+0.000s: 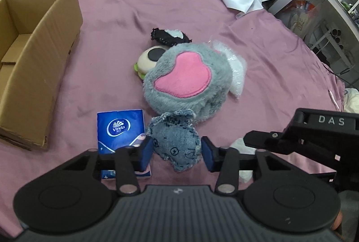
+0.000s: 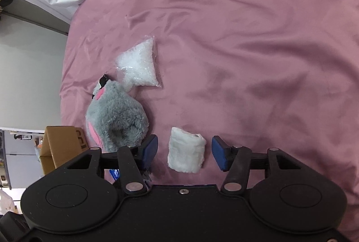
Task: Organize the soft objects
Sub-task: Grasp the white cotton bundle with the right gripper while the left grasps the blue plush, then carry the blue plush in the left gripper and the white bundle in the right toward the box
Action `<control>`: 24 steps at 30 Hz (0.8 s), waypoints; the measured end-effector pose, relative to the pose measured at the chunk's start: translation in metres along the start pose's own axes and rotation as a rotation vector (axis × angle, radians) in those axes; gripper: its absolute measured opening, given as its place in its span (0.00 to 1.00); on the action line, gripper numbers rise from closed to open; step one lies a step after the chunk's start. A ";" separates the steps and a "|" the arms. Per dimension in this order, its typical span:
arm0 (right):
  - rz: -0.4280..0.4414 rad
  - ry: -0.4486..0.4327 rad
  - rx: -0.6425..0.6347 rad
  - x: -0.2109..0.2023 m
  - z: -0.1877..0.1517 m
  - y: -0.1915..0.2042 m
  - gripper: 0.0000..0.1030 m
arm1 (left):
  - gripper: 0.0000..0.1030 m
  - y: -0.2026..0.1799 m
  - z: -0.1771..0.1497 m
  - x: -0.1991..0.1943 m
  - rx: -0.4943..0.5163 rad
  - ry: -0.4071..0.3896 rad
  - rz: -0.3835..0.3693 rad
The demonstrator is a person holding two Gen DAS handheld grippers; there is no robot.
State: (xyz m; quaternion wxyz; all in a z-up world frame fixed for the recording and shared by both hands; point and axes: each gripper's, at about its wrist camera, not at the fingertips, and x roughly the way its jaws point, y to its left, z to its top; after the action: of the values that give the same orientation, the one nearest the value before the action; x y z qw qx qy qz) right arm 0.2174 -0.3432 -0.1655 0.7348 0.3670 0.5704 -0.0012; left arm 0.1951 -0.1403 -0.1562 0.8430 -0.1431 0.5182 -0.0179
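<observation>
Hidden: we see the burger toy (image 1: 145,60) half behind the fuzzy grey slipper (image 1: 188,78).
Left gripper (image 1: 177,151): spread around frayed denim pouch (image 1: 176,143).
Right gripper (image 2: 184,153): spread around fluffy white roll (image 2: 186,150).

— Any writing you can read here?

— Yes. The blue plastic-wrapped tissue pack (image 1: 120,127) lying on the pink bedsheet carries the brand "Vinda" in white letters inside a white oval ring, with a small fountain-like emblem above the word. There is a line of tiny characters under it, too small to read.

— Anything else?

— The black plastic body of the right gripper (image 1: 314,132), seen from the left wrist view, has "DAS" in pale capitals on its top bar.

— And the brown cardboard box (image 2: 60,147)?

— Dark printed strokes on one flap in the right wrist view, cut off and not legible.
</observation>
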 end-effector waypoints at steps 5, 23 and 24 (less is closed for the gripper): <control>-0.014 0.015 -0.011 0.013 0.000 0.008 0.52 | 0.28 0.004 0.001 -0.001 -0.012 -0.013 -0.012; 0.003 -0.054 -0.099 -0.003 -0.011 0.019 0.37 | 0.15 0.019 0.008 -0.056 -0.067 -0.104 -0.031; 0.010 -0.064 -0.105 -0.007 -0.012 0.020 0.37 | 0.15 0.021 0.008 -0.061 -0.068 -0.112 -0.032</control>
State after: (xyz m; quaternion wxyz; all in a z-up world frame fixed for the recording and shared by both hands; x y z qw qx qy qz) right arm 0.2137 -0.3252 -0.1494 0.7710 0.3304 0.5441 0.0207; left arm 0.1713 -0.1080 -0.1053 0.8649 -0.1807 0.4682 -0.0056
